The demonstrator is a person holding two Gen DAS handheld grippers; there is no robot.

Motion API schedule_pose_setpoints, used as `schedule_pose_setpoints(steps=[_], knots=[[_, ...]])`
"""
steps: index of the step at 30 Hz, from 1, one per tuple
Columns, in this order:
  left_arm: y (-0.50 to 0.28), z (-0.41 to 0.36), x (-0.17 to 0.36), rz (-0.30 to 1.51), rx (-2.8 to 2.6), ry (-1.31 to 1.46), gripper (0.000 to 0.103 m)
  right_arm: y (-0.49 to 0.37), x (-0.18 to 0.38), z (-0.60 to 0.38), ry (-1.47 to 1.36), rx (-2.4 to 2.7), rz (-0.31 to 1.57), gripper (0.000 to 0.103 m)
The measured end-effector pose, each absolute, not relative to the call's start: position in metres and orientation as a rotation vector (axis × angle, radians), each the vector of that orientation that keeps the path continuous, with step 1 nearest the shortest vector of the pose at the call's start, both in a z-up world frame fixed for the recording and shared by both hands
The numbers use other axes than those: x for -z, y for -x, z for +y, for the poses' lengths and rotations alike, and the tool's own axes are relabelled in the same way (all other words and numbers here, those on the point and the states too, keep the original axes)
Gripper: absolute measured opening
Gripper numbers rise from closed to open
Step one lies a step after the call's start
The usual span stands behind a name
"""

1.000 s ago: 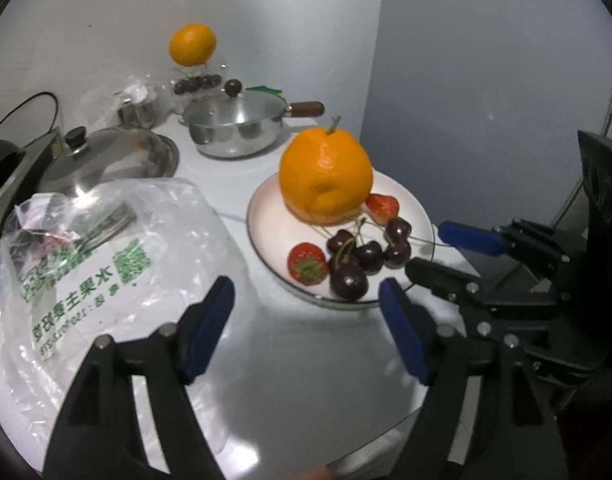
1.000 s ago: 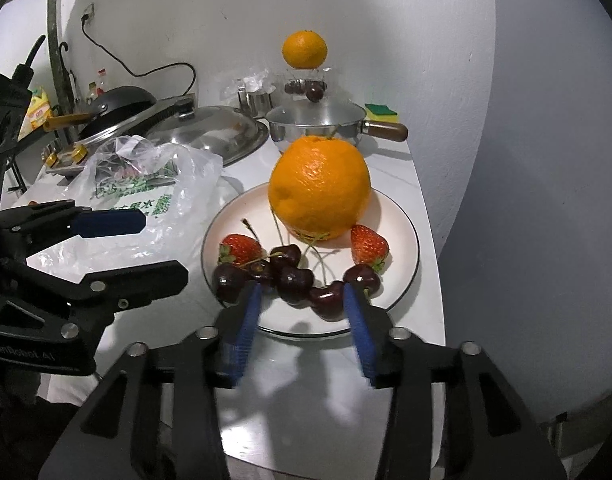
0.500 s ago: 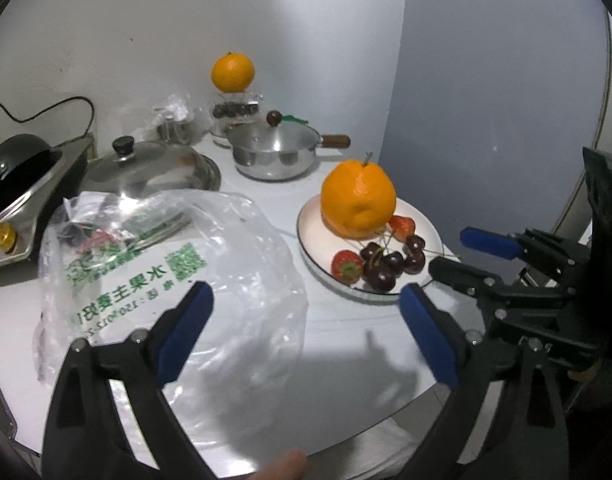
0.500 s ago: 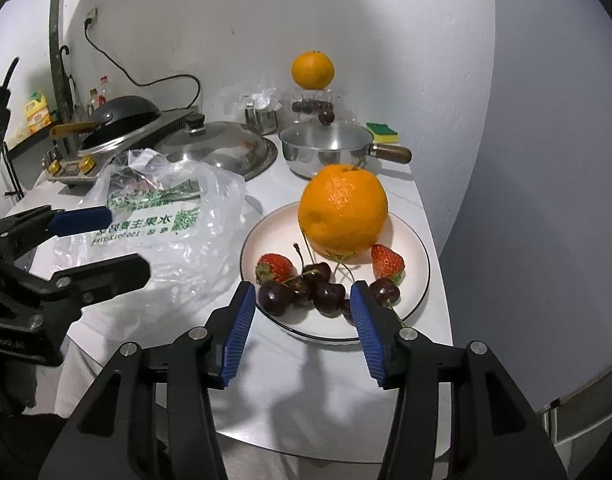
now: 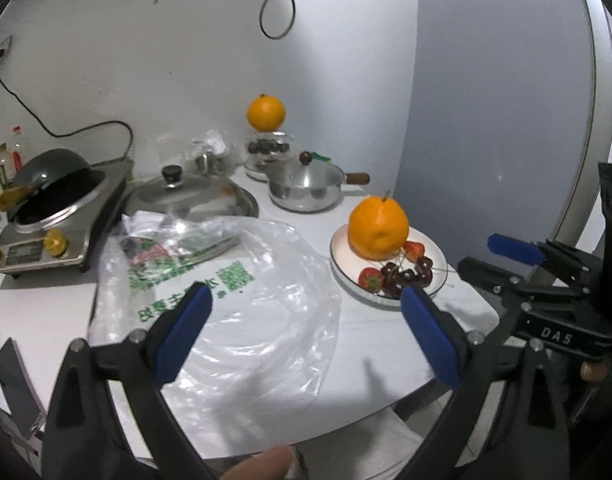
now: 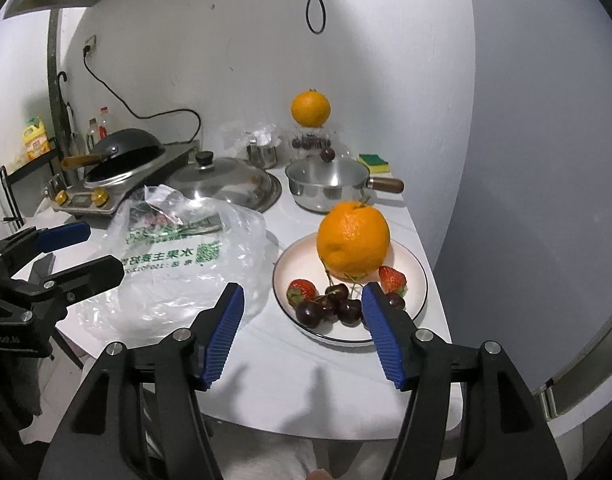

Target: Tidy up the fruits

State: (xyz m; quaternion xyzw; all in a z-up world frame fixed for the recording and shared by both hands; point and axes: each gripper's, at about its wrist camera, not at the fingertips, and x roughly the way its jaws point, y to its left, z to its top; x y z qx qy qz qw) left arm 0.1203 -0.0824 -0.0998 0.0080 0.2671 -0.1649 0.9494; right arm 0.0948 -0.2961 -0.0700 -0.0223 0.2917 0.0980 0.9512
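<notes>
The left gripper (image 5: 304, 318) stands wide and empty above the bag (image 5: 234, 300). The right gripper (image 6: 302, 320) is opening, nothing between its pads. Beyond them the plate (image 6: 416, 286) on the table (image 6: 298, 376) holds an orange (image 6: 352, 240), strawberries (image 6: 302, 290) and cherries (image 6: 334, 308). A second orange (image 6: 311, 108) sits by the wall.

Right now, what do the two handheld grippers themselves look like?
Both are the same build: a black frame with silver rivets or screws branching into two long fingers, each tipped with a blue ribbed pad. The left gripper fills its own view; the right gripper, seen side-on from the left camera, carries white "DAS" lettering on its body. No sleeves or cables on them are visible.
</notes>
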Motion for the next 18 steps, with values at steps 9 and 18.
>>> schedule_pose_setpoints(steps=[9,18], knots=[[-0.075,-0.056,0.07,0.434,0.283,-0.023,0.097,-0.06,0.037,-0.278,0.057,-0.201,0.491,0.065],[-0.045,-0.031,0.03,0.329,0.215,0.001,0.097,-0.03,0.0,-0.265,0.069,-0.199,0.387,0.066]])
